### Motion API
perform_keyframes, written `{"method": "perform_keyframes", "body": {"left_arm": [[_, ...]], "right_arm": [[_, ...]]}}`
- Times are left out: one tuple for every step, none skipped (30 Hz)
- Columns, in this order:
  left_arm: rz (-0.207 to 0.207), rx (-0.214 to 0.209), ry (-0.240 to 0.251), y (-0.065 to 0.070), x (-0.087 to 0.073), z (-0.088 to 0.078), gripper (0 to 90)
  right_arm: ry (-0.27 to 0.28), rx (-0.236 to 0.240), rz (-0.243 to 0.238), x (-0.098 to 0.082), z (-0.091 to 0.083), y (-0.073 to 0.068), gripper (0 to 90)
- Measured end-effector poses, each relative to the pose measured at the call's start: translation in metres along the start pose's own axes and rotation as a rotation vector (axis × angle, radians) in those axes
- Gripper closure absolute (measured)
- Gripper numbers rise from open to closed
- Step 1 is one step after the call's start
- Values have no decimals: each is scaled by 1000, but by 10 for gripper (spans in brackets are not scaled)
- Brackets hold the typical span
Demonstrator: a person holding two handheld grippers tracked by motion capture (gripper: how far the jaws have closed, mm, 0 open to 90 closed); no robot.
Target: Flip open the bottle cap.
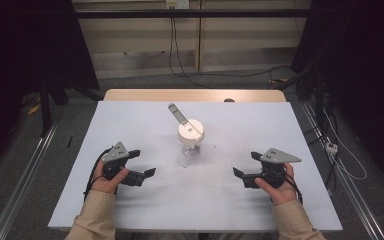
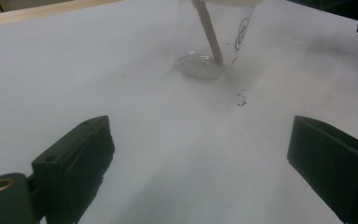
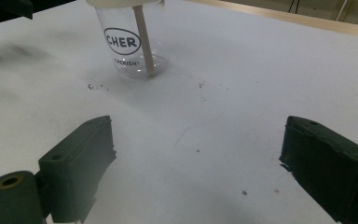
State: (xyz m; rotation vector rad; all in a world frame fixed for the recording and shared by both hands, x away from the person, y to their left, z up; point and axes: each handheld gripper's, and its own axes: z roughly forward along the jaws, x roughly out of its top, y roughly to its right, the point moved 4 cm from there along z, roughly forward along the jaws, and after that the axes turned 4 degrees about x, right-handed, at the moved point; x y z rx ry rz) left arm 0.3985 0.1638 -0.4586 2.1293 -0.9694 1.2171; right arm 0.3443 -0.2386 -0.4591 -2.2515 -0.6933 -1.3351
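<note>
- Left hand-held black two-jaw gripper (image 1: 145,167) rested low on the white table top (image 1: 130,210), jaws wide apart, holding nothing.
- Right hand-held black two-jaw gripper (image 1: 244,170) matched it, empty.
- Clear plastic cup with white lid and pale stick (image 1: 190,134) stood upright between them, farther off, well apart.
- Judgement: approach level, steady the cup's wall before touching the stick.

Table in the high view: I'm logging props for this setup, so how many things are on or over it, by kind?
Clear cup with white lid: 1
Stick standing in the cup: 1
Hand-held grippers, left gripper and right gripper, both with jaws apart: 2
Total: 4
</note>
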Motion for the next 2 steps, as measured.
{"method": "perform_keyframes", "body": {"left_arm": [[-1,0,-1,0,-1,-1,64],[4,4,-1,-1,-1,-1,65]], "right_arm": [[0,-3,0,-1,-2,0,92],[0,-3,-2,-2,-3,1,92]]}}
